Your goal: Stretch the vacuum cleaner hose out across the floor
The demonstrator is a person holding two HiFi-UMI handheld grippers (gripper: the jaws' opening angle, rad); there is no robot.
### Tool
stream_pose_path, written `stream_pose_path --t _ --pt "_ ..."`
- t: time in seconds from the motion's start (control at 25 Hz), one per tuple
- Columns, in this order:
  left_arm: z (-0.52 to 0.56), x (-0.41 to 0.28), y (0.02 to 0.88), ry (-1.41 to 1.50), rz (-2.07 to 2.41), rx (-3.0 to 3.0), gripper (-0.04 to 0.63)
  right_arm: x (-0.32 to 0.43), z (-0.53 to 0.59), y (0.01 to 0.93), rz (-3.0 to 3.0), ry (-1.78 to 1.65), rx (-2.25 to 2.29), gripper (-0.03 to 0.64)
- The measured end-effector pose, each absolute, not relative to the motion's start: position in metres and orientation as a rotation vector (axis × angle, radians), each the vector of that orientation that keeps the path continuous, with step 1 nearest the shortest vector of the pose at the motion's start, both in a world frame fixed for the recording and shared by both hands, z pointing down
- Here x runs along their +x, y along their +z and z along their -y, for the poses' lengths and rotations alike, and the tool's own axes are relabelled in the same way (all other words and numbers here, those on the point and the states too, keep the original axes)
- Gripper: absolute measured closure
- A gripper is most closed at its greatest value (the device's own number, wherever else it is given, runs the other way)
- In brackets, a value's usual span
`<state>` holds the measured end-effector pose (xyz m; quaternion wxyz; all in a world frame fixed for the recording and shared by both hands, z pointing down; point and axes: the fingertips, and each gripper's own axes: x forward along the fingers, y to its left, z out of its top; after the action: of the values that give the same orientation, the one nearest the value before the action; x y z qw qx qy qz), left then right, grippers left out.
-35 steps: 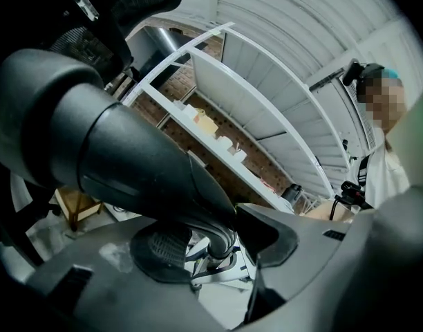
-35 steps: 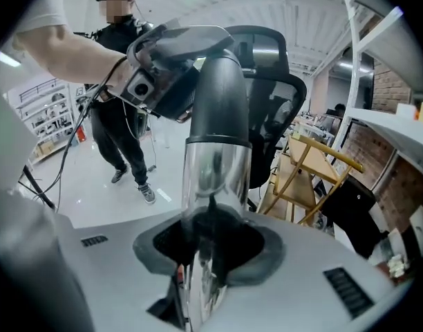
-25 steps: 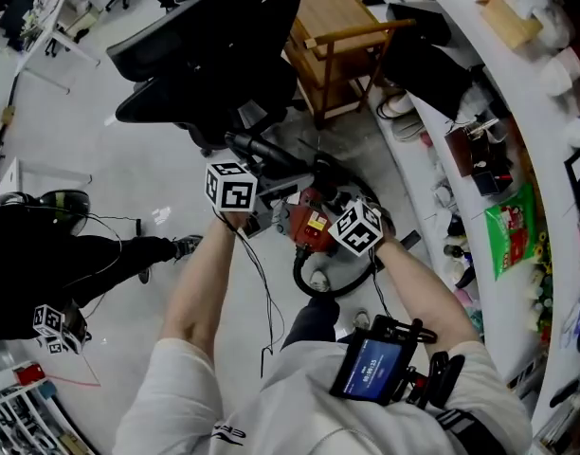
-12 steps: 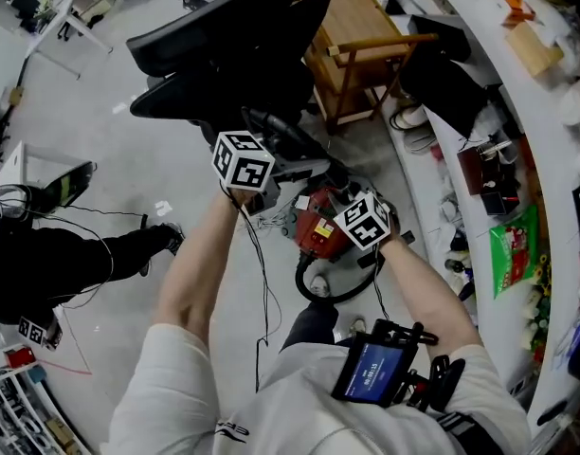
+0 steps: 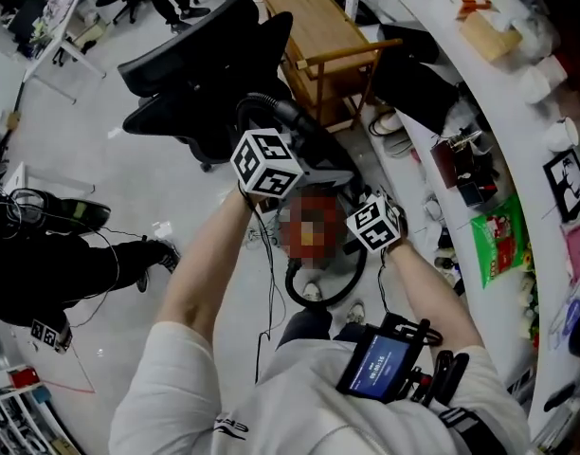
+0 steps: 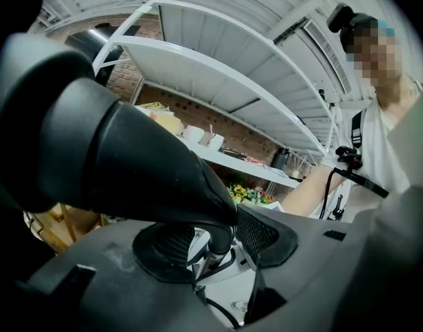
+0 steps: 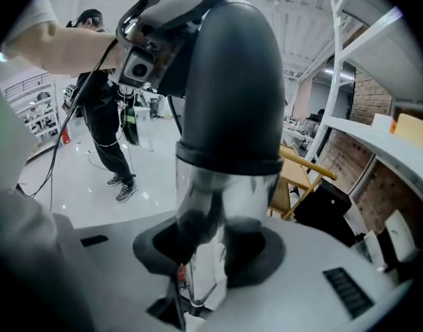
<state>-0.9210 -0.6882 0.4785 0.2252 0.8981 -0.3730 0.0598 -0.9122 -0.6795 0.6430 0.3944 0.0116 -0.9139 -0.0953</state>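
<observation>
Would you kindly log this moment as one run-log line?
left tool: shut on hose handle | right tool: shut on chrome tube | hose: looped, not yet stretched

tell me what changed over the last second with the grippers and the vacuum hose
Both grippers rose together: the left gripper, clamped on the black hose handle, and the right gripper, clamped on the metal wand tube, lifted that end higher, toward the office chair. Nothing was grasped or released. The hose loop stayed on the floor.
</observation>
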Motion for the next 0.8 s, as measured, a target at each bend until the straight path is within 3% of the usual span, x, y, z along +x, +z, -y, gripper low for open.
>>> stream_pose_path --t 0.8 --pt "0.734 -0.716 0.396 0.385 0.757 2.661 0.402 -0.727 0.726 0.556 2.428 -0.127 0.353 0.492"
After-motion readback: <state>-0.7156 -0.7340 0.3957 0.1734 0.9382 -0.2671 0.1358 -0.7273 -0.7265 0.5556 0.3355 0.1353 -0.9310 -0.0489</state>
